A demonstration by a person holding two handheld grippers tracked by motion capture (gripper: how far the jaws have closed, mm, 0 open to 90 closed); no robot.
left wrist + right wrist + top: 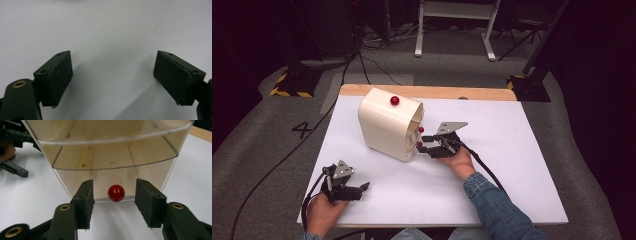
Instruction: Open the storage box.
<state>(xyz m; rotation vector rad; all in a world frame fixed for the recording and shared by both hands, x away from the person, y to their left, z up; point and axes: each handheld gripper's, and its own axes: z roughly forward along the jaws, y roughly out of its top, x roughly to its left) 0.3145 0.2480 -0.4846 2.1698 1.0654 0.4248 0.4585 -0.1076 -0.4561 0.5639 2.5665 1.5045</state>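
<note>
A cream cabinet [387,125] with rounded top stands on the white table [492,165], left of centre. One red knob [395,100] sits on its top, and two more are on its right-facing front. My right gripper [424,144] is open at the lower front knob [419,144]. In the right gripper view that red knob [116,193] lies between the open jaws of the right gripper [114,186], on a translucent drawer front [112,170], with nothing touching it. My left gripper [362,189] rests open near the front left edge, and the left gripper [113,62] holds nothing over bare table.
A wooden strip [427,91] runs along the table's far edge. Cables [287,155] trail over the grey floor on the left, near a floor mark "4" [302,129]. White stand legs [452,30] are beyond the table. Bare table lies right of the cabinet.
</note>
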